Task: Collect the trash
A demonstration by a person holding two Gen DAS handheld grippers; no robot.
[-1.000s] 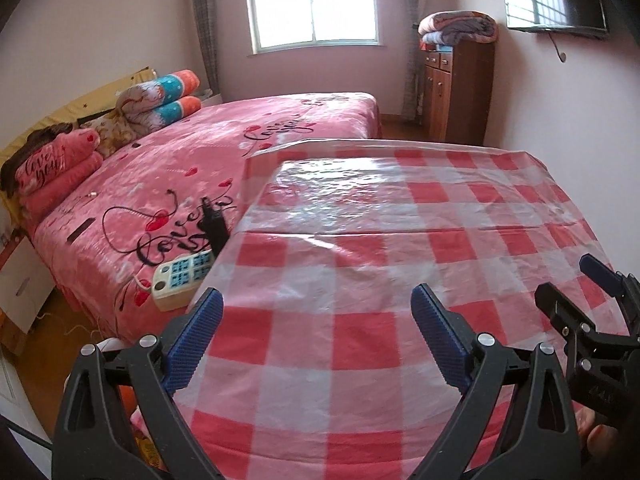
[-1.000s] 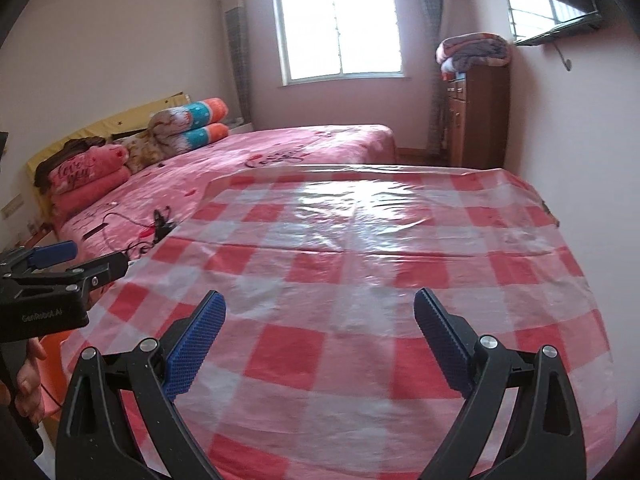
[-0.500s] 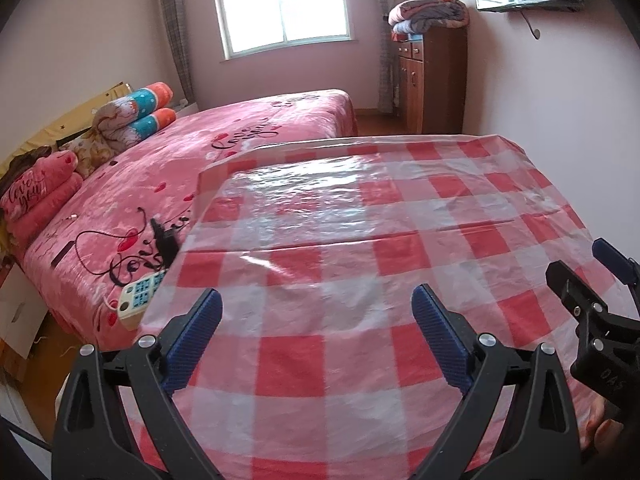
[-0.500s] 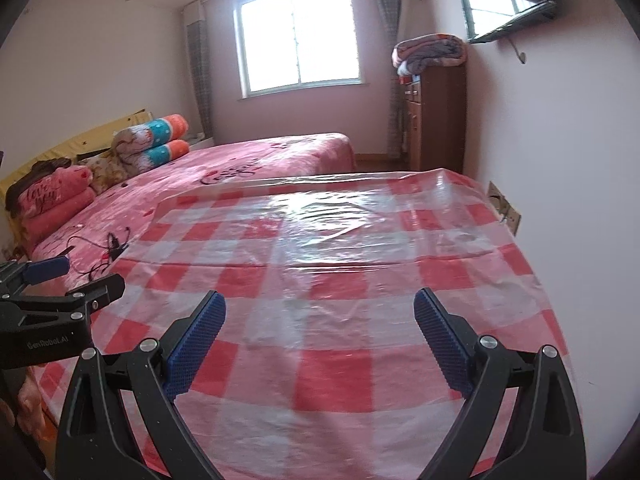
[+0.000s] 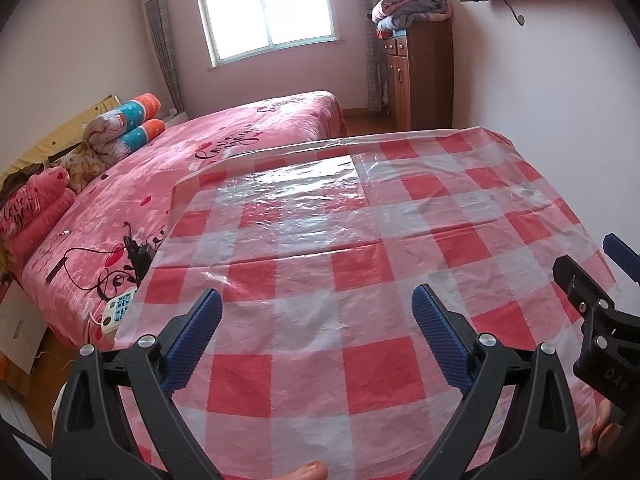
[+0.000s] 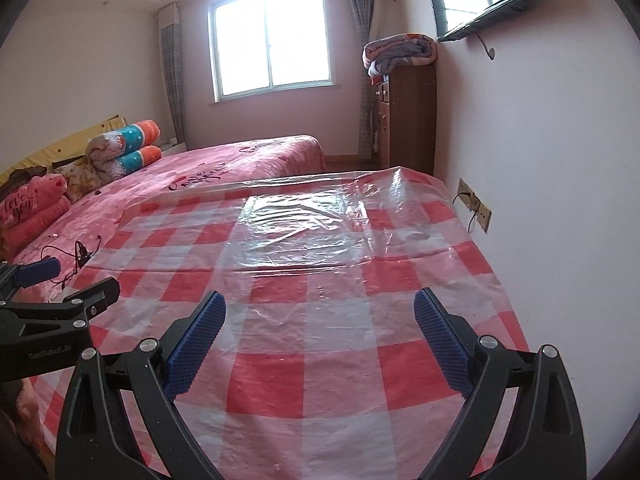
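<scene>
Fingers of the left gripper [image 5: 316,320] are spread wide with nothing between the blue pads; the right gripper [image 6: 320,322] is likewise spread and empty. Both hover above a table [image 5: 340,240] covered with a red-and-white checked cloth under clear plastic. No trash and no container shows on the table surface. Left of the table stands a bed [image 5: 192,168] with a pink cover, carrying a black cable [image 5: 86,264] and a white remote-like device [image 5: 118,312] near its edge.

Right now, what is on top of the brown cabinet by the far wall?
A folded, rolled blanket lies on the brown cabinet. Something red and blue peeks out beneath it; what that is cannot be told. The cabinet top behind the blanket is hidden.
</scene>
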